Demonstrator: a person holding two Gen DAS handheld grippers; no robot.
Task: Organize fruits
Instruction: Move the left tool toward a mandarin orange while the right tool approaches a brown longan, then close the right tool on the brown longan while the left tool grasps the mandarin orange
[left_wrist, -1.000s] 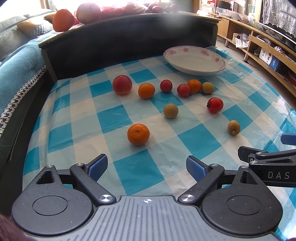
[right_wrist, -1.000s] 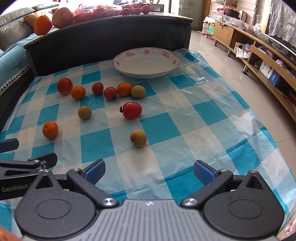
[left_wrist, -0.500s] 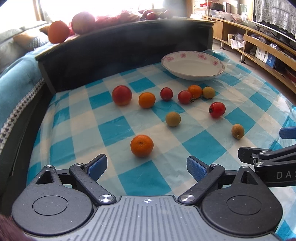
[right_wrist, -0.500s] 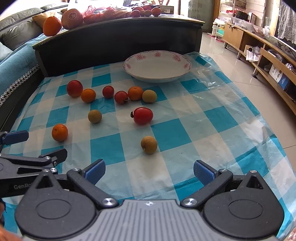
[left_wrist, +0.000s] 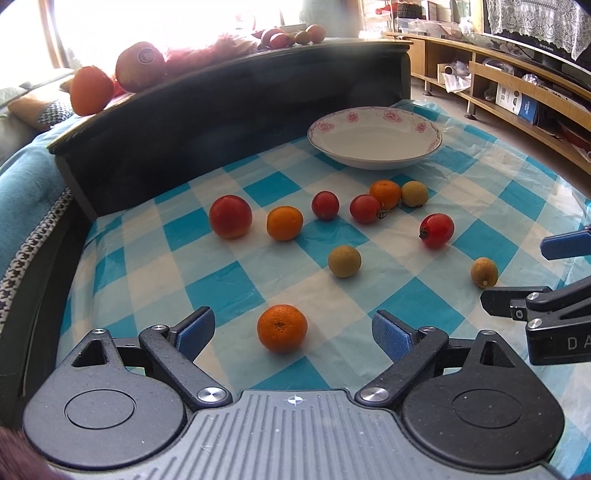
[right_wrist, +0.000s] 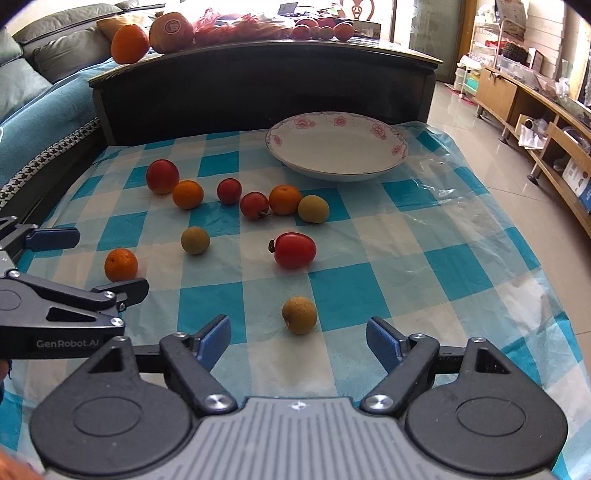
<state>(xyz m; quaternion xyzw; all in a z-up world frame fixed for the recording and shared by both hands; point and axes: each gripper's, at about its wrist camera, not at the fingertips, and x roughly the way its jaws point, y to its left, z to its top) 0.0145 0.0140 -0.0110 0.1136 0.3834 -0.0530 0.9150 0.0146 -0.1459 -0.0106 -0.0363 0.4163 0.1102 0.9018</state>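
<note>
Left gripper (left_wrist: 293, 328) and right gripper (right_wrist: 298, 338), both spread wide and empty, above the checkered cloth's (right_wrist: 424, 240) near edge; plate (right_wrist: 337, 147) at far edge, fruits scattered between.

The left tool (left_wrist: 293, 328) is held low over the near edge of the checked cloth, its blue-padded fingers (left_wrist: 195, 328) spread wide with nothing between them. The right tool (right_wrist: 299, 338) is held alongside it, likewise spread wide and empty, both pointed forward.
</note>
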